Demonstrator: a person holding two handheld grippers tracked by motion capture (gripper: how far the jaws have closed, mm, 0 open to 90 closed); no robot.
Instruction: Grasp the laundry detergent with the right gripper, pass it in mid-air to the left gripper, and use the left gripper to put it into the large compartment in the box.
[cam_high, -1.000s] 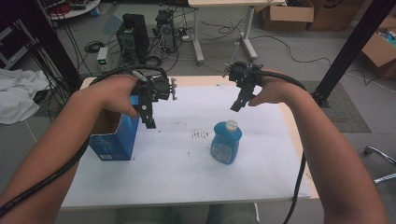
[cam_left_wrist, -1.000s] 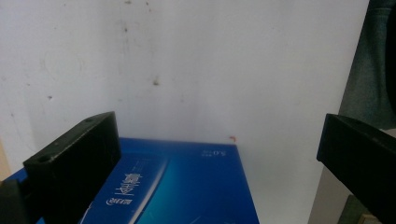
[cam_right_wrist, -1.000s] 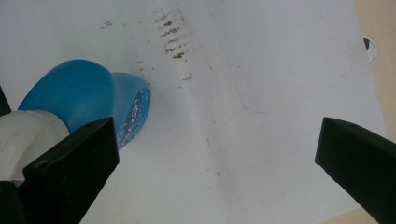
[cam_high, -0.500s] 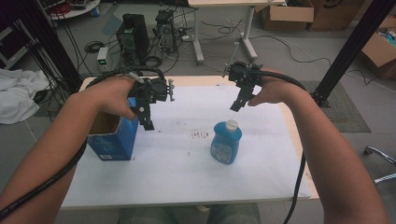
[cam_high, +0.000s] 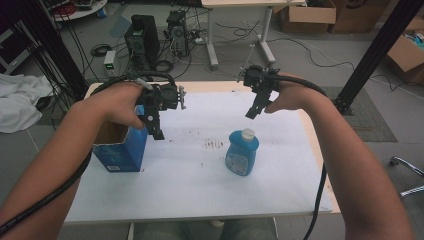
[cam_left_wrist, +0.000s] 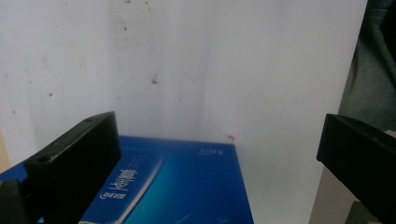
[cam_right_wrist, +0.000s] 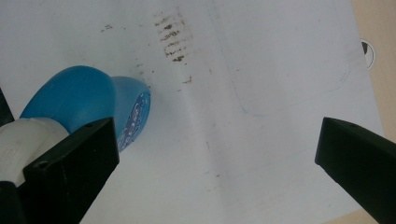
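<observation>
Standing upright on the white table (cam_high: 190, 185), toward its right half, with white cap up: blue bottle (cam_high: 241, 153), well apart from the open blue box (cam_high: 119, 150) at the left edge. Hovering above and just behind the bottle, jaws spread wide and holding nothing: right tool (cam_high: 253, 111), with the bottle's cap low at the left of its own view (cam_right_wrist: 70, 109). Hanging over the box's near-bottle corner, jaws likewise wide apart and empty: left tool (cam_high: 156, 129), looking down on the box's blue side (cam_left_wrist: 187, 186).
</observation>
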